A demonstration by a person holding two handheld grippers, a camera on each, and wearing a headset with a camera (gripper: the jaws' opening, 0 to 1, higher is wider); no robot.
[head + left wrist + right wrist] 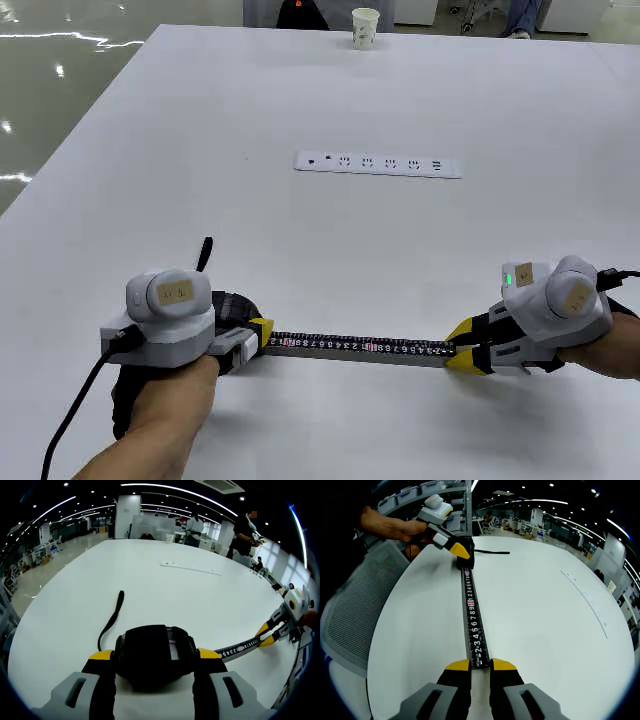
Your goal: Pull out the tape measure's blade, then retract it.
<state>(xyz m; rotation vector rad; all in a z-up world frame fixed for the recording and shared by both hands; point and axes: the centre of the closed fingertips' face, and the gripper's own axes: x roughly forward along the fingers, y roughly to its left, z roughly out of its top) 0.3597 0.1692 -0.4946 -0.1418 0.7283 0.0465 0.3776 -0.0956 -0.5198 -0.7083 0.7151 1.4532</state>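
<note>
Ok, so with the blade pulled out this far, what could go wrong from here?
First, the right gripper pinches only the very tip of the blade; if it slips, the extended blade could snap back into the tape measure case. Second, the left gripper clamps that case by its sides alone, so further pulling might twist or drag it across the table.

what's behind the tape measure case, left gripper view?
Behind the case: its black strap lying on the white table, power strip farther back. The strap's attachment is covered by the case.
</note>
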